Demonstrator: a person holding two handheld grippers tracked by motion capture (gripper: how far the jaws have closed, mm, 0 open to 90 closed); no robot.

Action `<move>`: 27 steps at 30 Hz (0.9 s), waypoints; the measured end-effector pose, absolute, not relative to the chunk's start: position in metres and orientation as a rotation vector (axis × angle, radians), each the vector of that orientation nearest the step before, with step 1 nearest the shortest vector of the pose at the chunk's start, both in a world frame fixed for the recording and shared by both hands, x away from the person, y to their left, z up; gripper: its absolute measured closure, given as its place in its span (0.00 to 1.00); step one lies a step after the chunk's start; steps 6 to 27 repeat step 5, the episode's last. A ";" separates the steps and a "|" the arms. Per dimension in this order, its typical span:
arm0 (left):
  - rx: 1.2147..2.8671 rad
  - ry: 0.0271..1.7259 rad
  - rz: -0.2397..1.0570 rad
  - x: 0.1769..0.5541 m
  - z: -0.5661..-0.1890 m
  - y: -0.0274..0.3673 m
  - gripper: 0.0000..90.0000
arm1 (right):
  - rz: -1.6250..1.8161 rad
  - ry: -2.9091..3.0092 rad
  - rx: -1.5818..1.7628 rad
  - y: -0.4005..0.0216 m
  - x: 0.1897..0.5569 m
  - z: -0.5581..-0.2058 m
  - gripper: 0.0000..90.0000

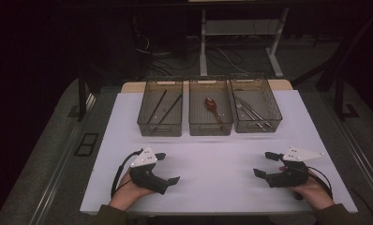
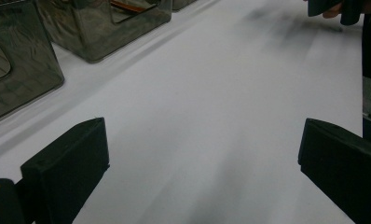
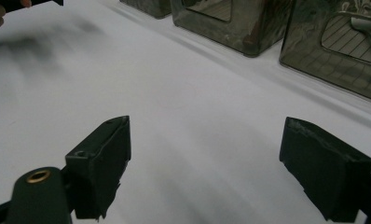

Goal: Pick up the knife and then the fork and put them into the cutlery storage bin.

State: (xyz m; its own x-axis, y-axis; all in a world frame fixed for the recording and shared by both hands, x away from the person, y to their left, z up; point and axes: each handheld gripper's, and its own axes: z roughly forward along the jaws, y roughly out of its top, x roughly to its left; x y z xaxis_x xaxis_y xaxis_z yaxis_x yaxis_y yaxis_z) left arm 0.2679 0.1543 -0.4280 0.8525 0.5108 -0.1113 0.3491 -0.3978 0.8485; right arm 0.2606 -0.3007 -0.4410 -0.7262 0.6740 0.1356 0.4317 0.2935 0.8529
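Observation:
Three smoky clear bins stand in a row at the back of the white table (image 1: 212,159). The left bin (image 1: 159,129) holds dark chopsticks (image 1: 162,108), the middle bin (image 1: 210,128) a reddish wooden spoon (image 1: 212,107), and the right bin (image 1: 258,125) metal cutlery (image 1: 250,112). My left gripper (image 1: 167,168) rests near the front left, open and empty. My right gripper (image 1: 265,164) rests near the front right, also open and empty. In the left gripper view the left gripper (image 2: 202,168) has bare table between its jaws. The right gripper (image 3: 211,163) shows the same in its own view.
The bins are well ahead of both grippers, with bare table between them. The left gripper view shows the left bin (image 2: 16,60) and middle bin (image 2: 99,32) at upper left. The right bin (image 3: 337,56) is closest in the right gripper view. Another desk's legs (image 1: 203,42) and cables lie on the floor beyond the table.

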 end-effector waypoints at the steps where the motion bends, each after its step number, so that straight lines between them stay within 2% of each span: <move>1: 2.026 0.630 0.203 0.268 -0.428 0.154 0.01 | 1.406 2.312 1.015 -0.301 0.260 -0.441 0.18; 27: 2.028 0.628 0.203 0.268 -0.429 0.154 0.01 | 1.418 2.300 1.012 -0.301 0.260 -0.439 0.18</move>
